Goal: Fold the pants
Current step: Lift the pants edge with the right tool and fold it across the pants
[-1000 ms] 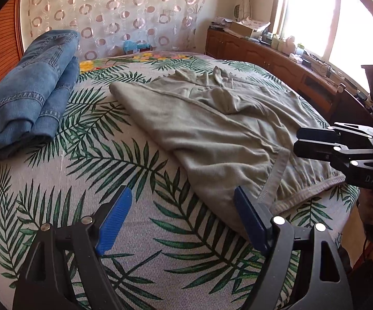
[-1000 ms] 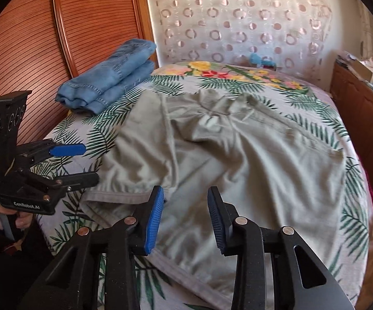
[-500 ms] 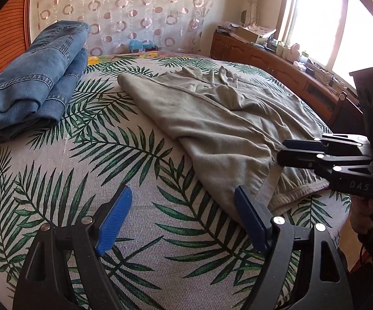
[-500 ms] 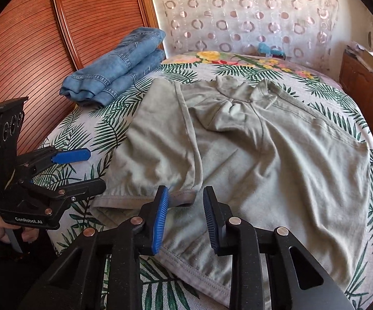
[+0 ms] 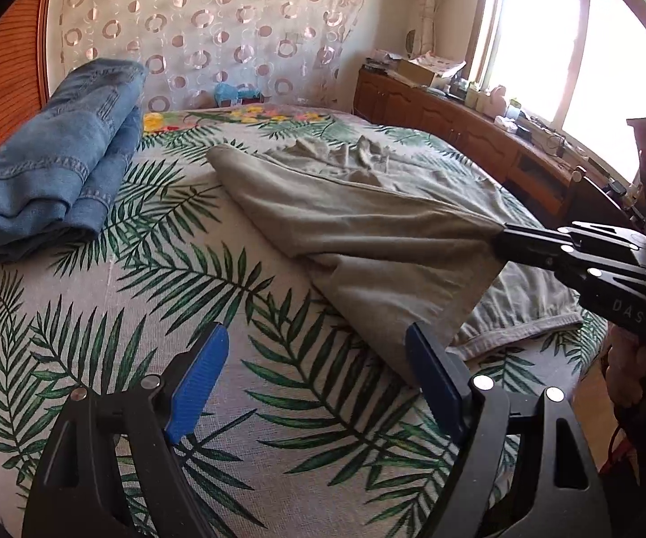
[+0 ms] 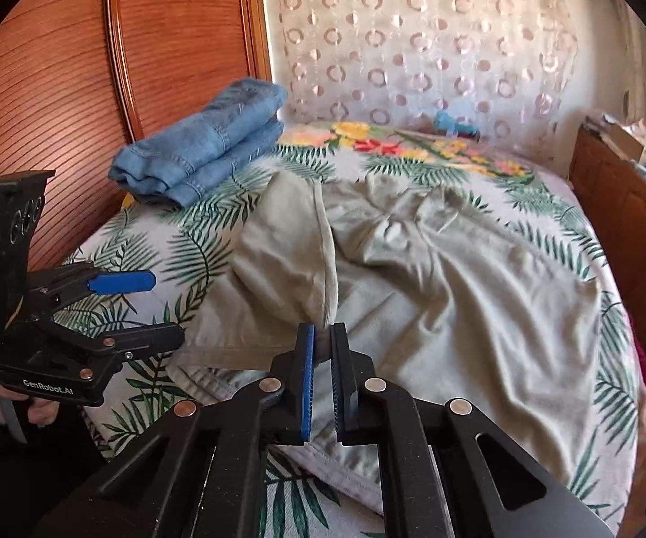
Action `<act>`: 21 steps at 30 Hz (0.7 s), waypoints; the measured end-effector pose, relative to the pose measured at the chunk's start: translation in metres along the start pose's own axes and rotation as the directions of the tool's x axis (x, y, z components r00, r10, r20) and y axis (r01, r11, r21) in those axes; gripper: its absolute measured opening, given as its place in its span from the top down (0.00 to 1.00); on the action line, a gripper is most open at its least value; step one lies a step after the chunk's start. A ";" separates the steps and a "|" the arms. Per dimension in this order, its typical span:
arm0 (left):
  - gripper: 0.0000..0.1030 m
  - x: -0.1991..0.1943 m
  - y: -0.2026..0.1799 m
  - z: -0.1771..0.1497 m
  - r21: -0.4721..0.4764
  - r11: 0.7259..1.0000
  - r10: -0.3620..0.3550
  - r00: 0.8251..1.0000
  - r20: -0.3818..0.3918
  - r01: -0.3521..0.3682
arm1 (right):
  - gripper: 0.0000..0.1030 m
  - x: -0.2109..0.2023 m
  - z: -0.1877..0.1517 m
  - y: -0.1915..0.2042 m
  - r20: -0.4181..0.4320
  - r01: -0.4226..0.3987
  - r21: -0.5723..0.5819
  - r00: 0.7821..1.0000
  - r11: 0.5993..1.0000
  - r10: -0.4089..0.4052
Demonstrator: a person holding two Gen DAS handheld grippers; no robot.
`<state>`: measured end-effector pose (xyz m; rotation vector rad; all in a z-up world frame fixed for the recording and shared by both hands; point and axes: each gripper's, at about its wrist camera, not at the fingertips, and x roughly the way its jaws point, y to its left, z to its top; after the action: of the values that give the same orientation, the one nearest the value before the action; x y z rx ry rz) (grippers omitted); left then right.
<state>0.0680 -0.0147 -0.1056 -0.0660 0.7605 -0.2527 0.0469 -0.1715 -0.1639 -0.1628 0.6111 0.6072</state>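
Grey-green pants (image 6: 448,269) lie spread on a bed with a palm-leaf cover (image 5: 144,296). My right gripper (image 6: 321,345) is shut on the near hem of the pants' left part and lifts it off the bed; in the left wrist view it (image 5: 502,237) pulls the cloth (image 5: 359,228) into a taut peak. My left gripper (image 5: 318,358) is open and empty, low over the bed cover just left of the pants' near edge; in the right wrist view it (image 6: 157,305) hovers at the left.
Folded blue jeans (image 5: 54,166) lie at the far left of the bed, also in the right wrist view (image 6: 202,152). A wooden headboard (image 6: 99,89) rises at left. A wooden cabinet (image 5: 457,130) with clutter runs under the window at right.
My right gripper closed on the pants' near hem and lifted it. My left gripper stayed open and moved lower and closer to the bed.
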 end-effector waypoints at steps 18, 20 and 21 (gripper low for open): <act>0.21 0.004 -0.032 0.029 0.082 0.996 -0.032 0.999 0.018 0.030 | 0.93 -0.076 -0.035 -0.008 0.079 0.157 0.006 0.984 0.988 -0.157; 0.21 0.006 -0.037 0.033 0.092 0.995 -0.041 0.999 0.020 0.039 | 0.94 -0.082 -0.040 -0.006 0.080 0.166 0.013 0.983 0.986 -0.166; 0.21 0.007 -0.039 0.035 0.096 0.994 -0.045 0.999 0.020 0.043 | 0.94 -0.085 -0.042 -0.007 0.080 0.168 0.017 0.982 0.986 -0.169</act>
<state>0.0889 -0.0553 -0.0790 0.0052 0.7247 -0.3296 -0.0253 -0.2319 -0.1484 -0.1778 0.5161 0.4444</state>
